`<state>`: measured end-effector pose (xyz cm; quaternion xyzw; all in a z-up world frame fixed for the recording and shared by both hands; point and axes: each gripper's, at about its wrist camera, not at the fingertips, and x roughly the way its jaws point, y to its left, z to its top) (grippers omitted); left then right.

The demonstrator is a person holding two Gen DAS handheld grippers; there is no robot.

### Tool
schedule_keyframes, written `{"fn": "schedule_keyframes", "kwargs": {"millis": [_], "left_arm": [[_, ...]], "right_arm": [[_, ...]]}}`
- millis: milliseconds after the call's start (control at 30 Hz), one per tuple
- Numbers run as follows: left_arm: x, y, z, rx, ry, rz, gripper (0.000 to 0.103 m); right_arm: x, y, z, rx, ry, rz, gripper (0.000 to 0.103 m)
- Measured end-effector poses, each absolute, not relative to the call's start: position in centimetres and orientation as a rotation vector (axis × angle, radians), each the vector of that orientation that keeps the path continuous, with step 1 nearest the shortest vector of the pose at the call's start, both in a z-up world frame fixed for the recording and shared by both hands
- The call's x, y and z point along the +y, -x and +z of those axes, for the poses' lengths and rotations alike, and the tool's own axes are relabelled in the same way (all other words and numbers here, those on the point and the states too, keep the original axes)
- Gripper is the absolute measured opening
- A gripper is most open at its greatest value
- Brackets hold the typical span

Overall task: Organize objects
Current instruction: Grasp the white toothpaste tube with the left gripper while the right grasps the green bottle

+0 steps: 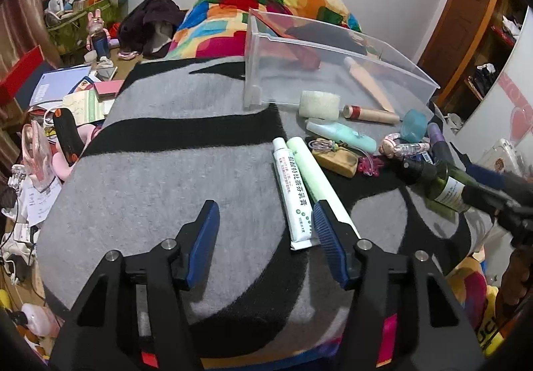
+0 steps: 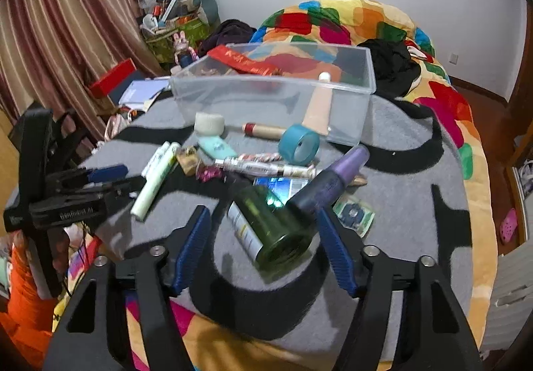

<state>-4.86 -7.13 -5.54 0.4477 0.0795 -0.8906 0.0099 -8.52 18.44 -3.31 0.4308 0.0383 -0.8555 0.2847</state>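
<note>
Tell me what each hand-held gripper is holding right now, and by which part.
Nothing is held. The left hand-held gripper is open over the grey blanket, beside the white ointment tube. The right hand-held gripper straddles the lying dark green glass bottle without pressing it.

Grey-and-black blanket [image 1: 160, 164], dark-green bottle [image 2: 266, 231]

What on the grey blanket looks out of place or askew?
The green bottle lies on its side between the right gripper's open jaws. The small items beside it are a loose heap in front of the clear bin, not in it.
</note>
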Motion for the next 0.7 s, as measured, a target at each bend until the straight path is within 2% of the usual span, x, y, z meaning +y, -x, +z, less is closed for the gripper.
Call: {"fn": "schedule_keyframes", "kwargs": {"millis": [67,133,400,600,700], "left_arm": [[-7.3,4.7,-5.5,0.244,-1.387,-2.775,0.057],[-7.6,4.6,-5.5,0.24,-1.386,-2.769,0.056],[-6.8,5.7,-5.5,0.194,-1.423,-2.796,0.054],[-5.8,7.0,-6.0,0.098,-1.408,-2.792,0.038],[-5.8,7.3,-6.0,0.107,-1.398,-2.795,0.026]], "right_arm": [[18.3,8.3,-3.7,0.102,-1.17,-2.276,0.048],[18.2,8.1,-4.2,0.092,-1.194,-2.236,0.043],[17.1,8.1,-4.2,0.125,-1.184,-2.218,0.043],[15.7,8.5,-4.5,0.19,-1.181,-2.236,0.043],[15.5,8.8,-4.5,0.181,-1.171,-2.247,0.043]]}}
